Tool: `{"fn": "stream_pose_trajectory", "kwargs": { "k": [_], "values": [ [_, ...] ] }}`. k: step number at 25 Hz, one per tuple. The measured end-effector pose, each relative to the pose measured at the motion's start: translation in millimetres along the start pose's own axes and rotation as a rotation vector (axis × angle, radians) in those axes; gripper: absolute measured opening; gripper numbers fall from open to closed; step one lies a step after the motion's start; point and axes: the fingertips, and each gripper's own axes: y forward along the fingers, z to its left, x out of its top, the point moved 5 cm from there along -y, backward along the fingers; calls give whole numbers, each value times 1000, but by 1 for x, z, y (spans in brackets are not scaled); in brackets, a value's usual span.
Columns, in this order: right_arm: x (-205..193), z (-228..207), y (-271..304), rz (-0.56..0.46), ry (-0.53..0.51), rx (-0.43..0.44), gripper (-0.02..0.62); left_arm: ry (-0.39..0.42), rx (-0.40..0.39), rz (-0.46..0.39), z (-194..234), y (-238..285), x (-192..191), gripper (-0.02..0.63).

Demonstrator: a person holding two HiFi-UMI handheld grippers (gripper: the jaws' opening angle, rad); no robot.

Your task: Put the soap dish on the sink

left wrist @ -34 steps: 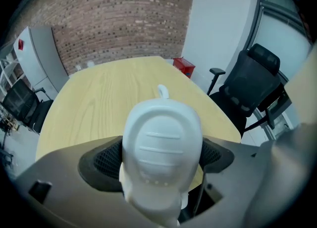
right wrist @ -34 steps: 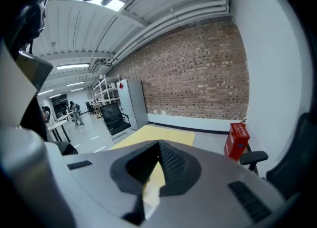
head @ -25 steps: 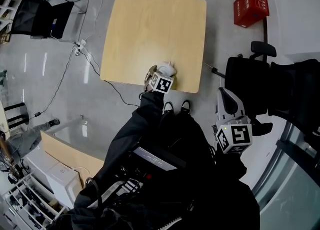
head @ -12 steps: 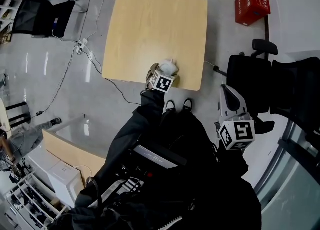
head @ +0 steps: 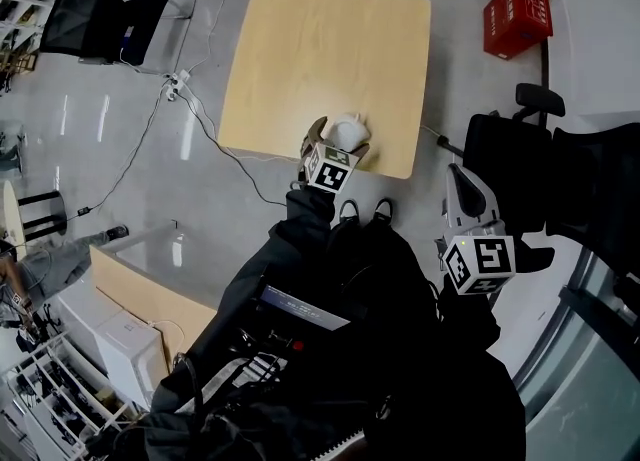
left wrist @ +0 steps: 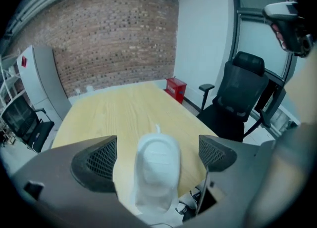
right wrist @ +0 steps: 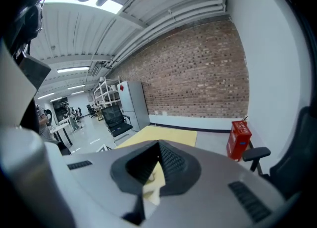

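Observation:
The white soap dish [head: 349,130] lies on the wooden table [head: 330,49], close to its near edge. My left gripper [head: 338,140] hangs just over it and points steeply down. In the left gripper view the soap dish [left wrist: 157,165] sits between the two dark pads [left wrist: 96,160] with a gap on each side. The jaws are opening and neither pad presses on the dish. My right gripper [head: 458,184] is held off the table's right side, above the floor, and its jaws [right wrist: 157,147] meet at the tips with nothing between them.
A black office chair [head: 530,169] stands right of the table beside my right gripper. A red box [head: 517,14] sits on the floor at the far right. Another black chair [head: 100,24] is at the far left, cables [head: 190,109] trail over the floor, and a low desk [head: 140,299] is nearer left.
My left gripper has lifted a little off the table and its jaws stand wider, so more of the soap dish shows. The dish stays on the table. The right gripper has hardly moved.

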Motion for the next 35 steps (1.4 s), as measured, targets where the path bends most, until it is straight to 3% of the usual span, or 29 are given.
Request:
{"fn": "stream_pose_trajectory", "kwargs": {
  "k": [8,14,16,18,21,27,35],
  "values": [
    [15,13,-2,-63,-11,42,5,-8,64,-339,2,-81,81,495],
    [36,29,-5,-132,-33,85,5,-47,117,-564,1,-164,133,304],
    [44,33,-7,-156,-41,97,5,-41,136,-616,1,-189,143,282],
    [54,37,-8,-184,-49,110,5,-37,158,-662,2,-212,153,229],
    [70,47,-9,-229,-64,136,5,-33,193,-726,2,-244,165,205],
    [103,75,-11,-308,-105,184,5,-44,269,-830,6,-302,177,17],
    [124,86,-9,-368,-123,198,5,-76,316,-830,12,-337,182,5]
  ]
}}
